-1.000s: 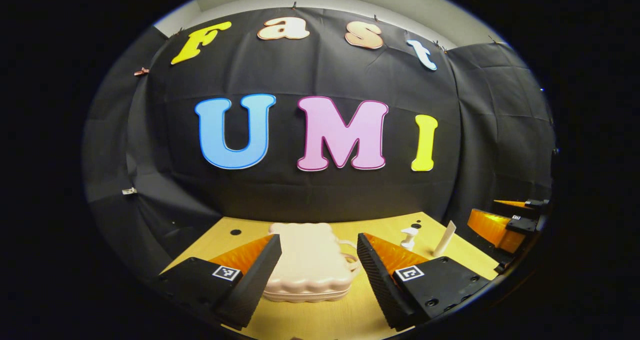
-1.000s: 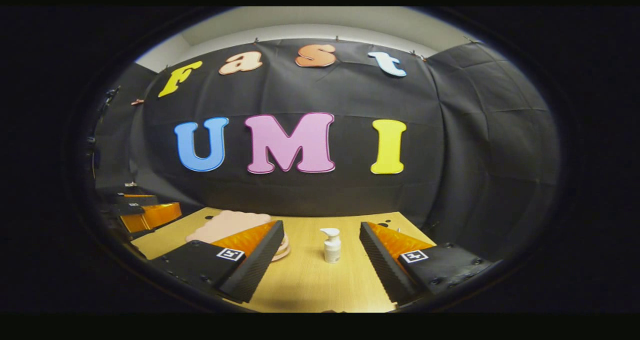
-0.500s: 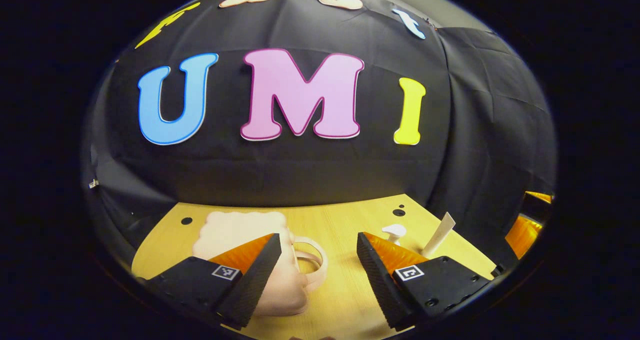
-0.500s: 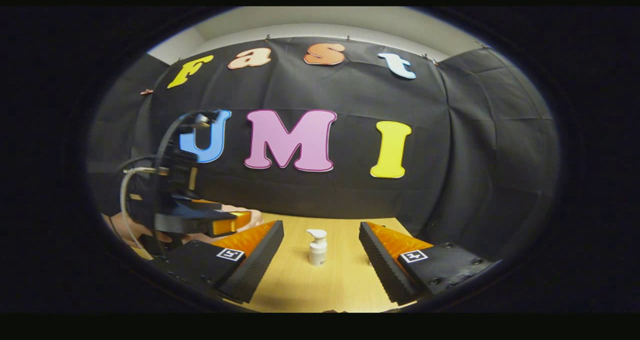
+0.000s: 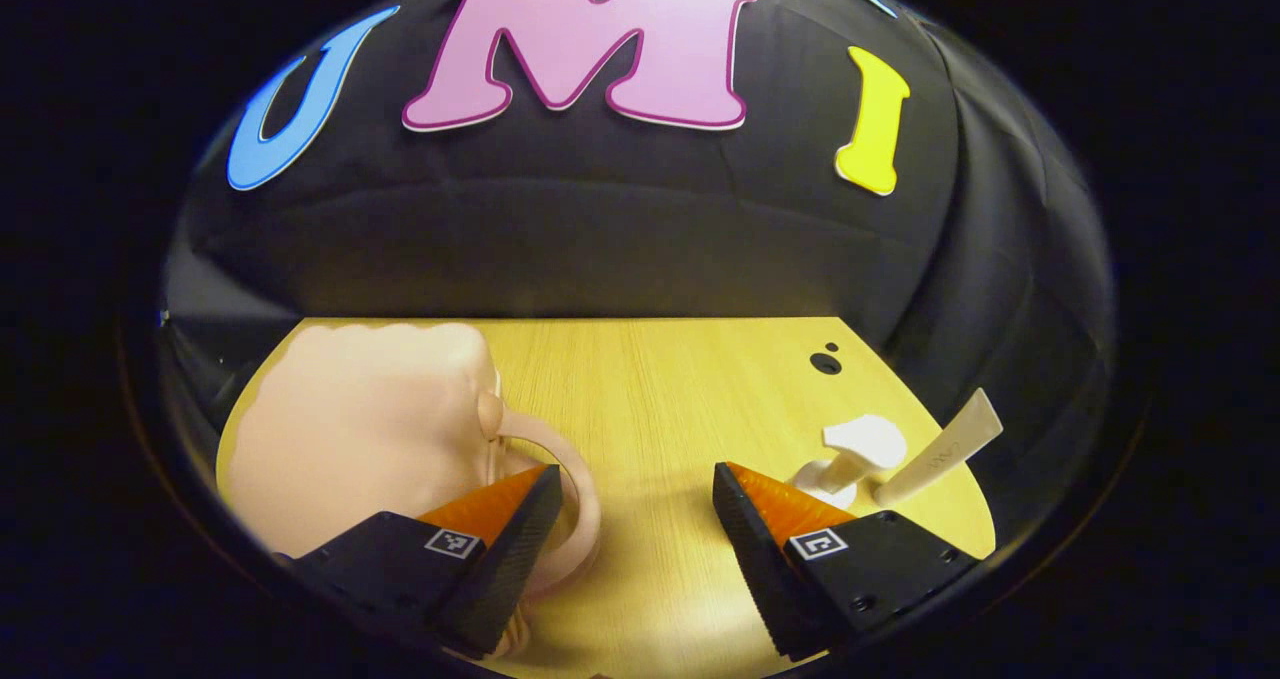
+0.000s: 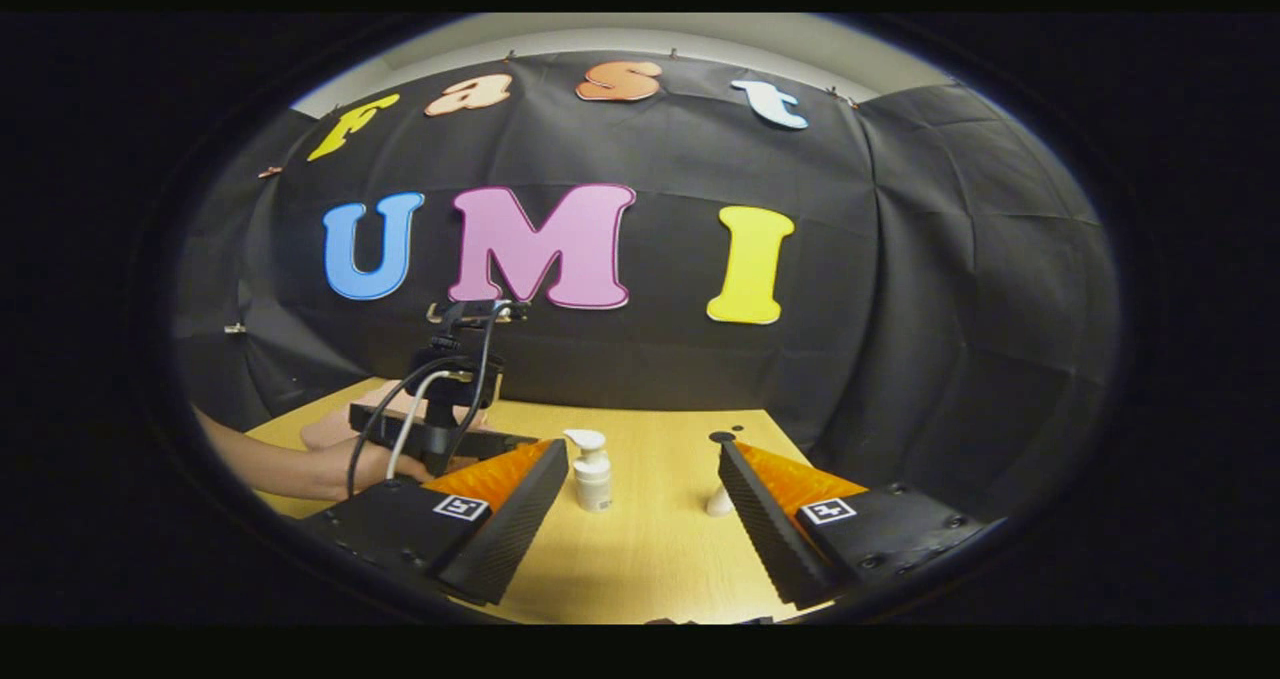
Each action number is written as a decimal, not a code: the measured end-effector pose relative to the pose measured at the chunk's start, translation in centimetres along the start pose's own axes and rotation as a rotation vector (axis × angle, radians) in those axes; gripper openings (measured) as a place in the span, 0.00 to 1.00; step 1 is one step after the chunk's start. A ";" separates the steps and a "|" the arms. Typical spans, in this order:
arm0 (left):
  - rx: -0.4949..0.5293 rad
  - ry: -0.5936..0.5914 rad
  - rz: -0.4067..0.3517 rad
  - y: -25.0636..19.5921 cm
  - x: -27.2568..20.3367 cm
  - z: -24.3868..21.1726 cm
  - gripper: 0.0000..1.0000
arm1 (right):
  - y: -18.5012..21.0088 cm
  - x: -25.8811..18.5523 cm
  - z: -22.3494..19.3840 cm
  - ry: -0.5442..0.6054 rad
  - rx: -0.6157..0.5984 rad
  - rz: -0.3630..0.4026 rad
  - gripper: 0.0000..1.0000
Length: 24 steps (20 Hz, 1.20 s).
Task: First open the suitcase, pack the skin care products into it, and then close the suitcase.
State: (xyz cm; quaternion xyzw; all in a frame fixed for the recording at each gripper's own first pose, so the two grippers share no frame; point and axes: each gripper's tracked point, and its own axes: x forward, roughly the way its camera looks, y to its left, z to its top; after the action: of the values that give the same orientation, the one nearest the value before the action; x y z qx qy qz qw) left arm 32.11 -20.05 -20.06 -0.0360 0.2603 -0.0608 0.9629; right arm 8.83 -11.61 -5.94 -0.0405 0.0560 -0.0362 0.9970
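The pale pink suitcase lies flat and closed on the wooden table, with its loop handle pointing right. My left gripper hovers open just right of the case, its left finger over the handle. A white pump bottle and a white tube stand beyond its right finger. In the right gripper view, my right gripper is open with the pump bottle between its fingers farther off and the tube's base by the right finger. The left gripper is over the suitcase.
Black cloth walls close the table's back and sides. Two small holes sit in the tabletop near the far right corner. A person's forearm reaches in from the left, holding the left gripper.
My left gripper dropped and moved forward to the suitcase's handle side, so the case now looms at its left. In the right gripper view the left gripper moved further over the table.
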 end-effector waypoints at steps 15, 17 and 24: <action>-0.031 0.069 0.053 2.9 3.2 -0.9 0.12 | -0.7 -0.4 -4.9 0.132 0.039 -0.023 0.97; -0.046 0.068 0.013 2.8 1.7 0.4 0.09 | -0.2 -0.4 -4.5 0.118 0.041 -0.012 0.97; -0.022 -0.069 0.014 7.8 -7.8 10.5 0.06 | 3.9 -0.6 -3.2 0.083 0.037 0.094 0.97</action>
State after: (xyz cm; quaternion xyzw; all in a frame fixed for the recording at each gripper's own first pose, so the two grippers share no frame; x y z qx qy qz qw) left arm 31.57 -10.83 -7.91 -0.0469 0.2280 -0.0500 0.9713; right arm 8.08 -7.92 -9.42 -0.0179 0.0983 0.0081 0.9950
